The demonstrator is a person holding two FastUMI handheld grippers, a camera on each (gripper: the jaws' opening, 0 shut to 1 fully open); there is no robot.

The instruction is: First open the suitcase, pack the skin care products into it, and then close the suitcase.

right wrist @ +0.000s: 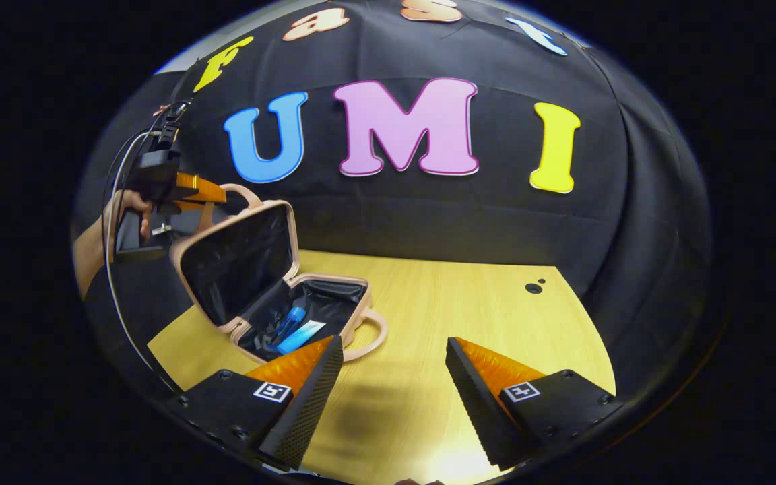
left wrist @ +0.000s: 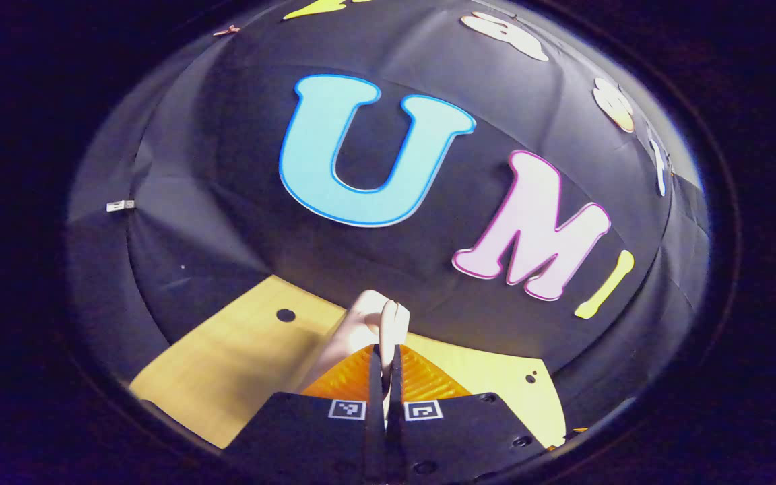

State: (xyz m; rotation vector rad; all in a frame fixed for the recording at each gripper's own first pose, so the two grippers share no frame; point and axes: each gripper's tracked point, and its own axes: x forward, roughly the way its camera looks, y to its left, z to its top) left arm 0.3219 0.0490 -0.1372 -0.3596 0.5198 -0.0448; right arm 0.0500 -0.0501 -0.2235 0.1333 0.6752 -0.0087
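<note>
A pinkish-beige suitcase (right wrist: 351, 286) lies open on the left of the wooden table (right wrist: 462, 303). Its lid (right wrist: 240, 259) stands tilted up and back. Blue skin care tubes (right wrist: 294, 329) lie in its dark lined base. In the right gripper view the left gripper (right wrist: 203, 192), held by a hand (right wrist: 128, 202), is at the lid's top handle (right wrist: 243, 192). In the left gripper view my left gripper (left wrist: 386, 364) is shut on that handle (left wrist: 374, 320), which pokes up past the fingertips. My right gripper (right wrist: 395, 364) hangs open over the table, just right of the suitcase, with nothing between its fingers.
A second handle (right wrist: 371, 337) sticks out from the base toward my right gripper. The table (left wrist: 226, 364) has a small round hole (right wrist: 533, 287) near its far right corner and another hole (left wrist: 285, 314) near the booth's wall. Cables (right wrist: 115, 222) trail down from the left gripper.
</note>
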